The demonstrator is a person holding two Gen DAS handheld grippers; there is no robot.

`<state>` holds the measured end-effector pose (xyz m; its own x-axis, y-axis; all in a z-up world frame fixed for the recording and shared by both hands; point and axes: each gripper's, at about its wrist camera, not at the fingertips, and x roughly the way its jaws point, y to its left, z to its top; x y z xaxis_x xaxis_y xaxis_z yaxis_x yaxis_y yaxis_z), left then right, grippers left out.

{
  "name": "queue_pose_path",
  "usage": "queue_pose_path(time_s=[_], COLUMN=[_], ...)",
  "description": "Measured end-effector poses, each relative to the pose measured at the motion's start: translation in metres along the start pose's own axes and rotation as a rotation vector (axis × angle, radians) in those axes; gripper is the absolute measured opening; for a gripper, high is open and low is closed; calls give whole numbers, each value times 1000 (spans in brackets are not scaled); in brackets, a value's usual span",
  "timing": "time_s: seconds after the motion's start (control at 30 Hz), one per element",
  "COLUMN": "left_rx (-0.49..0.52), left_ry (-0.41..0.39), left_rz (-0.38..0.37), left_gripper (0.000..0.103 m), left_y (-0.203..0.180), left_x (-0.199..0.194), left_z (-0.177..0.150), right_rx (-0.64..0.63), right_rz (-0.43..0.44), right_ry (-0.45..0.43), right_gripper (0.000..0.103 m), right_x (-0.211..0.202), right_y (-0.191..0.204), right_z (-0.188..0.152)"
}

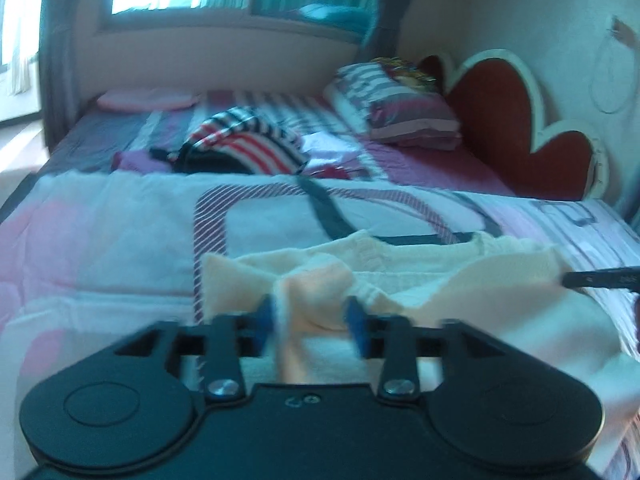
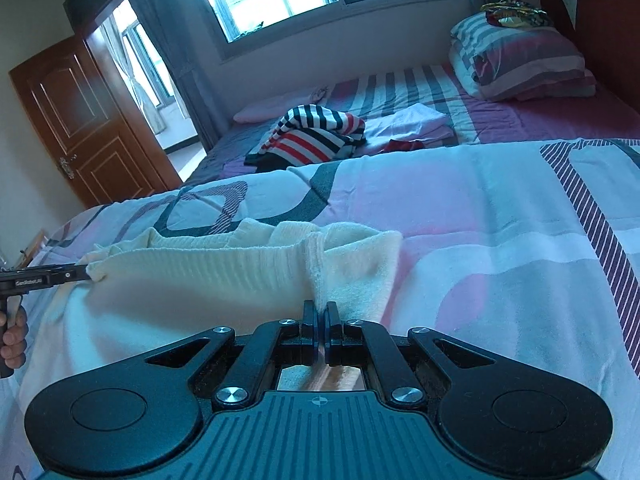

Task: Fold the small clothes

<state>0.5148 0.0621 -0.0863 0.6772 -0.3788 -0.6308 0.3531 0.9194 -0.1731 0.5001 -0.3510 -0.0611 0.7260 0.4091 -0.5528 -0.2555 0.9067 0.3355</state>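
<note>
On the bed cover [image 2: 500,216] lies a cream garment [image 2: 224,276], half folded. Right gripper [image 2: 320,316] pinches its edge; left gripper [image 1: 312,316] has fingers apart around cloth. Striped clothes [image 2: 316,136] wait behind, unfolded.

Left tool [image 1: 312,320] low in frame, blue pads [image 1: 265,317] set apart, a bunched fold of the cream garment [image 1: 420,270] between them. Garment spread across the pink-and-white patterned quilt [image 1: 120,240] on the bed. At right edge, tip of the right tool [image 1: 600,279] touching the garment's far corner. Beyond, a striped red, white and dark heap of clothes [image 1: 248,144], a striped pillow [image 1: 396,104], a heart-shaped red headboard [image 1: 516,128]. Whole view blurred.
</note>
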Motion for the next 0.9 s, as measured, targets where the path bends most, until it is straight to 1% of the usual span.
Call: queue_pose_path(time_s=[0.03,0.1,0.2,0.27,0.3,0.33,0.37,0.4,0.43,0.5,0.53,0.6,0.63,0.67,0.7,0.73,0.77,0.8,0.83,0.87,0.9], left_rx=[-1,-20,-23,-33,-27,-17,-11,-11,-16,-30,-34,-31,-14,29,77,110,133,148,166,174,165], left_ry=[-7,-25,-28,8,35,45,14,-33,-59,-85,-86,-36,6,31,18,26,28,-11,-76,-112,-111], left_rz=[-14,-57,-56,-27,-5,1,4,1,7,41,60,80,90,107,134,183,247,292,296,257,204], left_gripper=[57,58,54,42,13,2,2,2,2,2,2,3,5,5,13,34,50,68,70,72,77], left_y=[0,-1,0,2,2,1,-1,-2,-2,0,1,1,-1,-6,-11,-16,-19,-24,-30,-37,-45], left_x=[0,-2,-2,7,12,15,12,6,2,2,4,17,26,30,29,26,19,7,-9,-22,-28], left_z=[-1,-2,-3,1,2,4,6,7,8,9,9,9,8,7,7,9,9,10,8,7,8], right_rx=[15,60,90,75,65,49,20,-12,-30,-30,-28,-18,-13,-11,-6,3,14,16,-3,-34,-66], right_rz=[1,17,44,42,41,42,42,37,33,32,20,-20,-41,-72,-89,-94,-120,-159,-184,-192,-161], right_ry=[3,-1,-5,-5,-3,-10,-27,-59,-94,-143,-147,-108,-85,-55,-37,-57,-62,-79,-105,-129,-143], right_gripper=[2,2,2,2,2,2,2,2,2,2,2,2,2,2,2,2,3,10,16,28,32], right_x=[1,1,-3,-4,-4,-5,-8,-13,-17,-24,-23,-10,-2,6,12,9,5,-3,-12,-19,-23], right_y=[-2,-8,-12,-10,-8,-5,-1,5,10,13,12,9,7,5,4,4,8,13,21,31,45], right_z=[0,-1,-1,-1,0,0,0,1,3,6,7,9,8,5,2,1,1,0,-1,-2,-2])
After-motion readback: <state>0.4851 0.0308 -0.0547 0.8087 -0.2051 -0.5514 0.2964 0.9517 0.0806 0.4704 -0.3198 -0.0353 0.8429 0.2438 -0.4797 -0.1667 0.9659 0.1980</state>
